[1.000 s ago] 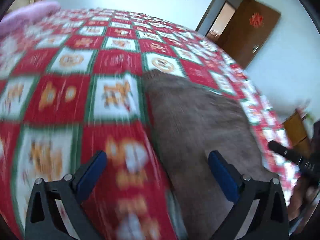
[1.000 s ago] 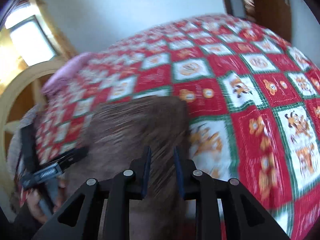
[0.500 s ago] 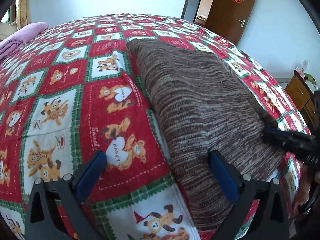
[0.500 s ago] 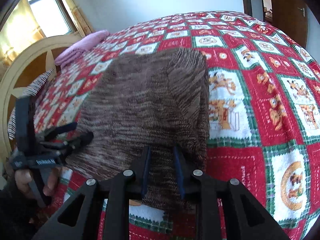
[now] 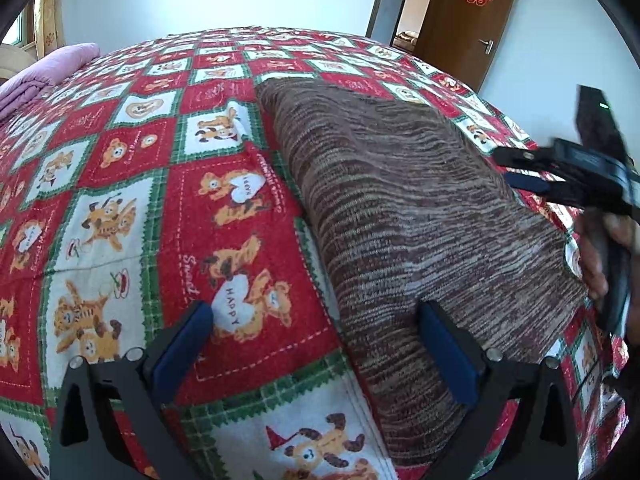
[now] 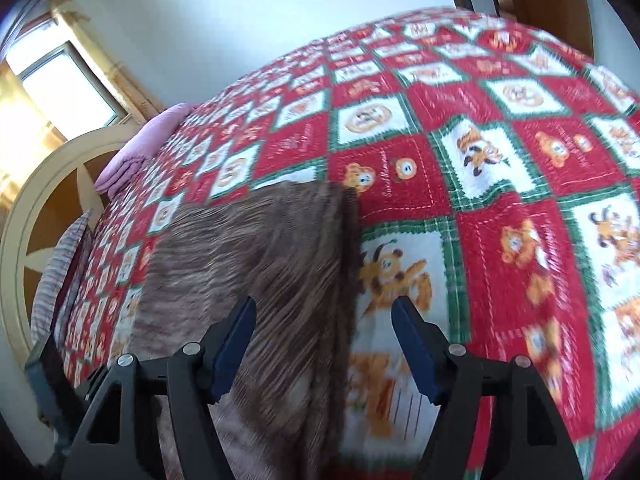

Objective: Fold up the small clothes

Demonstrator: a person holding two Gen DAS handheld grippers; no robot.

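Right gripper: we are opening the right gripper (image 6: pixel 323 344), its jaws spreading over the right edge of the knit (image 6: pixel 256 264); the pads are pressing on nothing, though that edge is lying in the gap below them.
Left gripper: we are holding the left gripper (image 5: pixel 316 354) wide open and empty, low over the knit's near left corner; one finger is standing over the knit, the other over the quilt (image 5: pixel 120 216).
Knit: the brown knit (image 5: pixel 404 216) is lying flat on the quilt, folded into a long strip running from the near bed edge away toward the door (image 5: pixel 472 20).
Risk, snag: as we are letting go, we judge a pad could be catching the loose weave and dragging the folded edge open.
Risk, slide: the knit's near end is hanging close to the bed edge, so a tug toward us could be pulling it off.
Risk, clash: in the left view the right gripper (image 5: pixel 568 178) is hovering just beside the knit's right edge, near the left one; closing in together could be bumping them.
Edges: the knit's left edge is looking straight; its right edge is looking thicker and darker in the blurred right view.
Room: beyond the knit's far end and to both its sides we are seeing open quilt; the pink pillow (image 5: pixel 52 68) is lying well apart.
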